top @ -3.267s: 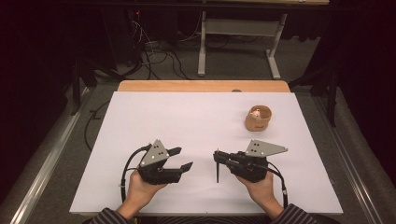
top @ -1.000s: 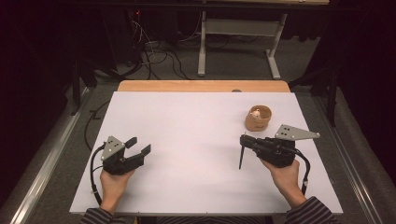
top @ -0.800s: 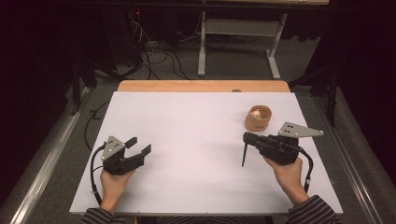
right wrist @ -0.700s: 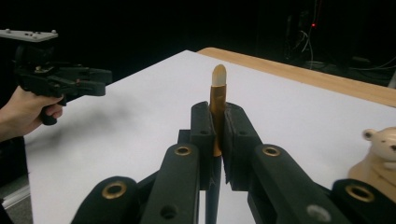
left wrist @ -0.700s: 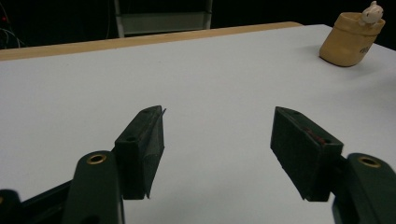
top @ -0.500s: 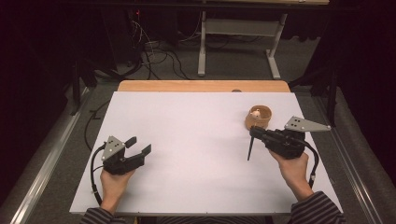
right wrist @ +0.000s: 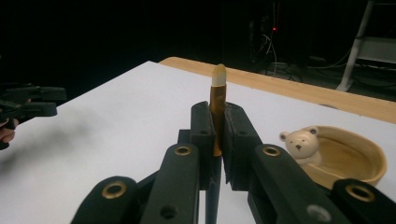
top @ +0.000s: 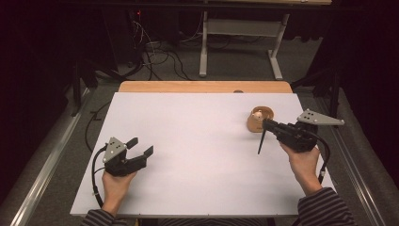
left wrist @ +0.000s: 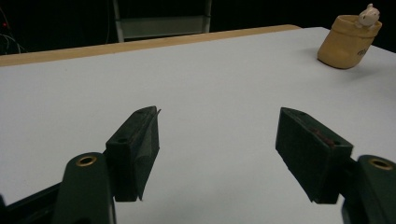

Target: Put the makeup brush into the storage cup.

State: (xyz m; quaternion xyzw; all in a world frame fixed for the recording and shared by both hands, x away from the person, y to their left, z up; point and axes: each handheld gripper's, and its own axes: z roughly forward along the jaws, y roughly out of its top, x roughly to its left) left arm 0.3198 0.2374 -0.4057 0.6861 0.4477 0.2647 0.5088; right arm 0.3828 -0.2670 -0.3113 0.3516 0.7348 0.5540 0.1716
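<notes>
My right gripper (top: pixel 266 125) hovers at the table's right side, just in front of a tan bowl-like pot (top: pixel 260 120). It is shut on a thin pen-like stick (right wrist: pixel 217 93) held upright: a golden barrel with a pale rounded tip rises above the jaws. Its dark thin lower end (top: pixel 260 143) hangs below them. The pot (right wrist: pixel 355 156) has a small bear figure (right wrist: pixel 299 142) on its rim. At the near left, my left gripper (top: pixel 141 146) rests low over the white tabletop (top: pixel 197 141). Its jaws have just been opening, with nothing between them (left wrist: pixel 219 140).
A bare wooden strip (top: pixel 202 86) runs along the table's far edge. Beyond it are cables and white desk legs (top: pixel 275 61) on a dark floor. The pot (left wrist: pixel 348 44) also appears far right in the left gripper view.
The right hand has carried the stick to the right and slightly up, closer to the pot. The left hand has stayed in place, its jaws a little wider.
</notes>
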